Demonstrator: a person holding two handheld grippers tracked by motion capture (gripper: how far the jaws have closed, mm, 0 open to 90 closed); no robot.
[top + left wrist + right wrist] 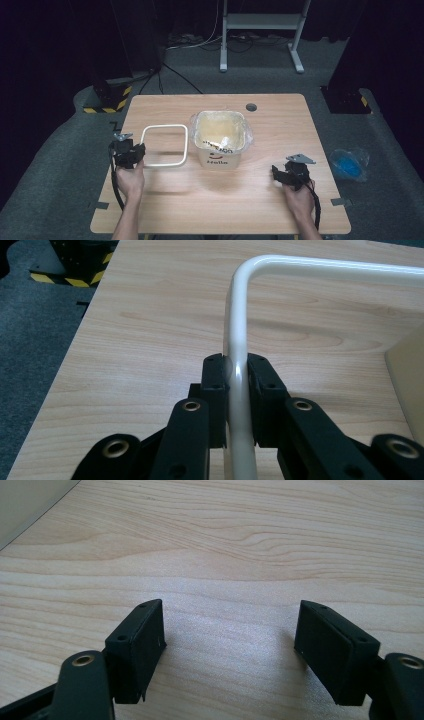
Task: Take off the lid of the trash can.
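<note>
Low in the high view, our right gripper (281,172) sits lower right, jaws spread wide over bare table (280,210), nothing between them. Our left gripper (136,152) at left centre is clamped on the white frame ring's (165,145) near-left edge. Mid-frame beyond: lined bin (220,137), just right of the ring.

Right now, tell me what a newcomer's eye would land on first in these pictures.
First, the cream bin lined with a clear bag, standing mid-table with "Hello" on its front. Just left of it lies a white rectangular ring, and the left gripper has its fingers clamped on the ring's near-left side. The right gripper rests open over bare wood at the right, and a blue bundle in clear plastic lies on the floor beyond.
</note>
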